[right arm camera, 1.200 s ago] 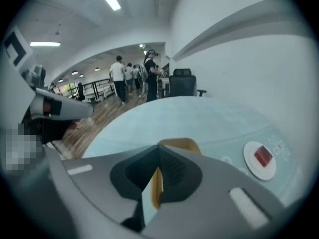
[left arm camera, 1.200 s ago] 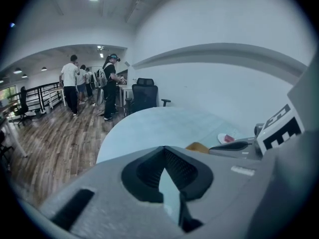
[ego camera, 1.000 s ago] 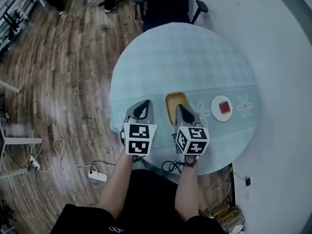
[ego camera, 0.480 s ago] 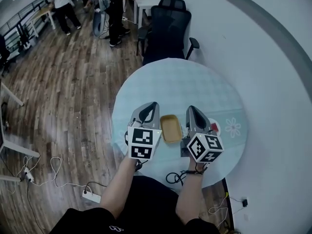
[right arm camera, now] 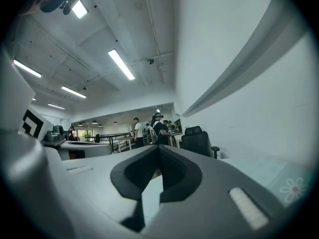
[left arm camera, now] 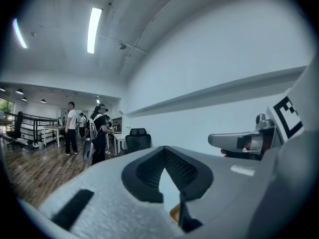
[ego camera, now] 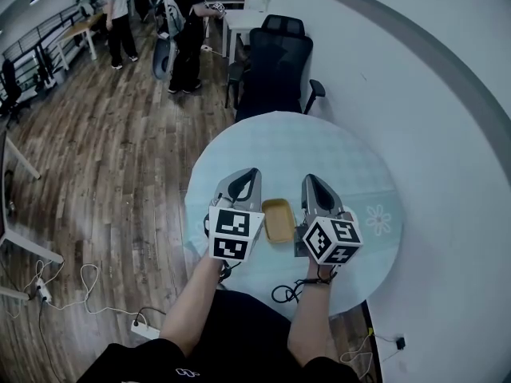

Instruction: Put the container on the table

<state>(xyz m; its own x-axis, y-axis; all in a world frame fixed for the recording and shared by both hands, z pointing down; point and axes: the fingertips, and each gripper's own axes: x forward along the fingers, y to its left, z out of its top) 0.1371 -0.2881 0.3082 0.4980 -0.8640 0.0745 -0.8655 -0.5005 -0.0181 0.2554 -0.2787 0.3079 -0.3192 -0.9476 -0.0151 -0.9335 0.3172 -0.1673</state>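
— So where did the shallow yellow plastic container [ego camera: 277, 219] lie?
— Flat on the round table with the pale teal cloth [ego camera: 319, 146], it seemed, directly between the tongs: the left gripper [ego camera: 252, 172] was just to its left and the right gripper [ego camera: 310, 179] just to its right, neither clearly nearer. Its long axis ran away from the person, parallel to both.
— And the jaws?
— Both pairs were closed tip to tip, gripping nothing. Whether it had been set down or awaited lifting, I couldn't judge
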